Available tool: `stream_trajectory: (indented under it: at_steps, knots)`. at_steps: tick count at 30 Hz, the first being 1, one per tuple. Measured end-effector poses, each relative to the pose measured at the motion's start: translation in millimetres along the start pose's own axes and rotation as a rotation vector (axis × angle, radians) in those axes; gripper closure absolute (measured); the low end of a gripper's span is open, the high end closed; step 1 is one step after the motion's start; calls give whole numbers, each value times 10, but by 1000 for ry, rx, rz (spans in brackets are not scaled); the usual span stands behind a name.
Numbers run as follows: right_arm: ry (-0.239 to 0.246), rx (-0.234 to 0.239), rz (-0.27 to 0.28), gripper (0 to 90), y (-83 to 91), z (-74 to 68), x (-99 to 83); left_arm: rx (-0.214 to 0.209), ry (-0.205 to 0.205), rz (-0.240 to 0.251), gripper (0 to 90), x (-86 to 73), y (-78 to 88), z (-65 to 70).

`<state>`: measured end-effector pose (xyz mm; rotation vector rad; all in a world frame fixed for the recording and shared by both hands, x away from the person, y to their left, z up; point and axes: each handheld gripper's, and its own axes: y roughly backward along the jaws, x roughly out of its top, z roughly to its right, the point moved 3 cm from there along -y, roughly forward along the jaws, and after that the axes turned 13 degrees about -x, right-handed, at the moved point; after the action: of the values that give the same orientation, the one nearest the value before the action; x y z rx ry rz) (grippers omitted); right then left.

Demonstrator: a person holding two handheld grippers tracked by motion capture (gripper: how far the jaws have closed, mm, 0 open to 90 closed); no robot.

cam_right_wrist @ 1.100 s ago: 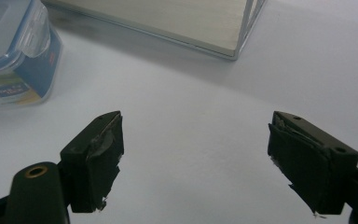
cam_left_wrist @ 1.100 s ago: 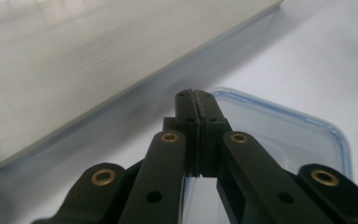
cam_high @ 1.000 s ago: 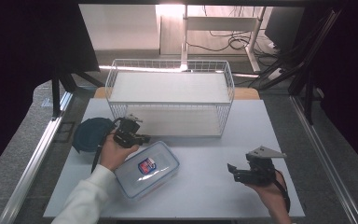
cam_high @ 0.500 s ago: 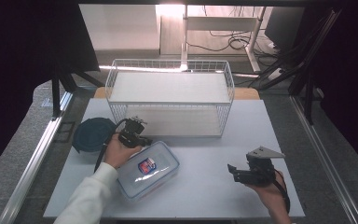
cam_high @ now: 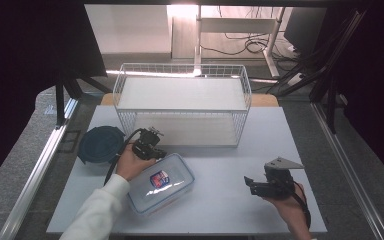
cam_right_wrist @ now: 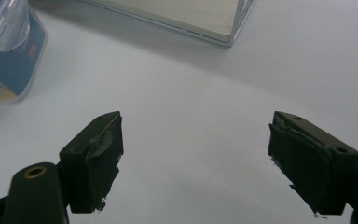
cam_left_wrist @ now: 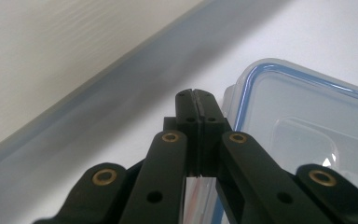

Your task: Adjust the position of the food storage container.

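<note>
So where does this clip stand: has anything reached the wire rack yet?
No: the wire rack's shelves are bare. The clear lidded container and the dark round lid lie on the table. The left gripper sits shut at the container's rim, gripping nothing. The right gripper rests open, apart. Any loading is ahead.

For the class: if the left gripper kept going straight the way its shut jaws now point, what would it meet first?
Probably the white wire basket. The left gripper, jaws shut, points away from the person toward the basket's front, passing beside the clear container's corner. Only bare tabletop seems to lie between, though depth is hard to judge.
</note>
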<state>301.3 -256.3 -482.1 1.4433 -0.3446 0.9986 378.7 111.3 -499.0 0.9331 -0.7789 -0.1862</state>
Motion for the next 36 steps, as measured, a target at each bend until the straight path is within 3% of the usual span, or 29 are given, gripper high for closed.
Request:
stream_trajectory:
  at_steps: [7,11,14,16,18,23,28,32,36]
  knots:
    - [-4,-1,-1,176,0,25,-4,-47,-55,-32,900,86,-118,212]
    - [-13,-5,-2,175,0,48,-10,-54,-60,-34,900,86,-147,227]
    - [-16,-2,2,175,11,54,-4,-17,-78,-2,900,58,-44,222]
    - [-24,1,7,176,27,57,4,-4,-62,51,900,2,148,217]
    - [-28,-1,6,175,32,59,6,6,-36,93,900,-120,349,212]
    - [-28,-15,-1,176,24,48,1,30,-2,181,900,-607,730,193]
    - [-28,-21,3,176,30,39,14,33,72,230,900,-1133,963,198]
    - [-24,-20,3,176,29,15,20,-16,108,240,900,-1441,990,302]
    - [-19,-20,3,176,23,2,26,-95,52,238,900,-1541,969,553]
